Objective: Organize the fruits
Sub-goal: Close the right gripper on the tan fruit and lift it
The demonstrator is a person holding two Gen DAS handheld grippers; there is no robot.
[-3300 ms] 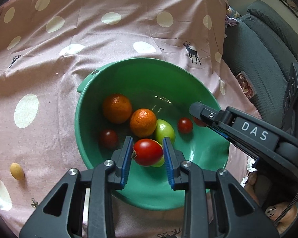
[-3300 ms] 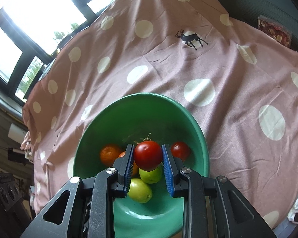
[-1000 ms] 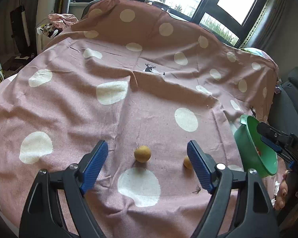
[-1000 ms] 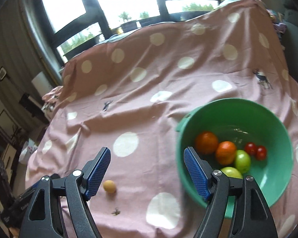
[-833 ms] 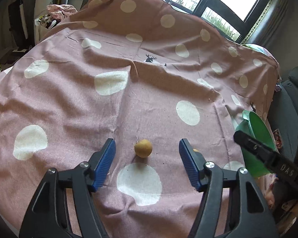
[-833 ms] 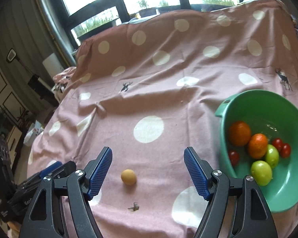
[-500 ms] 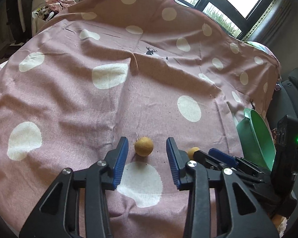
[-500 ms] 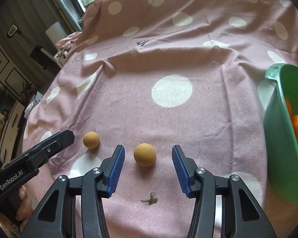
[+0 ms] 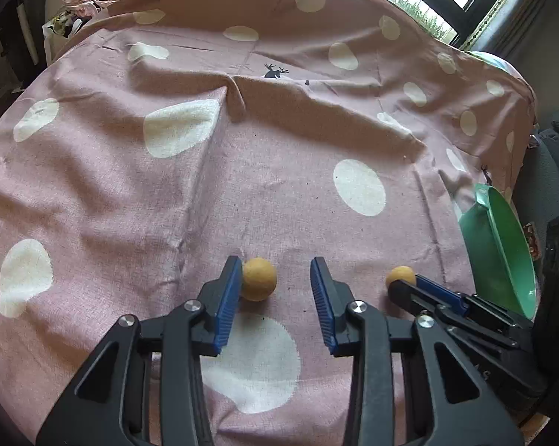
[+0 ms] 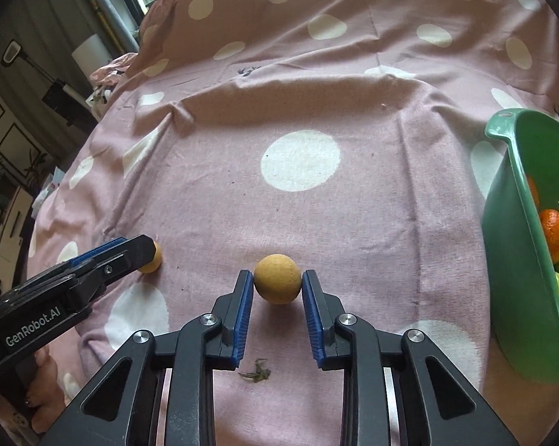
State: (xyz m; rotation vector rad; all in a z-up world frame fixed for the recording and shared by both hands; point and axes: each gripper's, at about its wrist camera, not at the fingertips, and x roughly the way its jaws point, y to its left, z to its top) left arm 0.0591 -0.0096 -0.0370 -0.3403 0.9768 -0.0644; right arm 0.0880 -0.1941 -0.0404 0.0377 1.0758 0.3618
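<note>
While the left gripper (image 9: 275, 286) sits apart with one yellow fruit (image 9: 259, 279) against only its left pad, and the right gripper (image 10: 277, 290) pinches the other fruit (image 10: 278, 278) near the tablecloth's (image 10: 301, 193) front edge, either could roll off-centre, missing the bowl (image 10: 517, 245) at right.

Left hand-held gripper (image 9: 275, 282) is reaching forward low, its blue-padded jaws parted. Right hand-held gripper (image 10: 277, 290) is sitting just beside it, its fingers (image 10: 242, 304) nearly closed, pads pressing inward.
</note>
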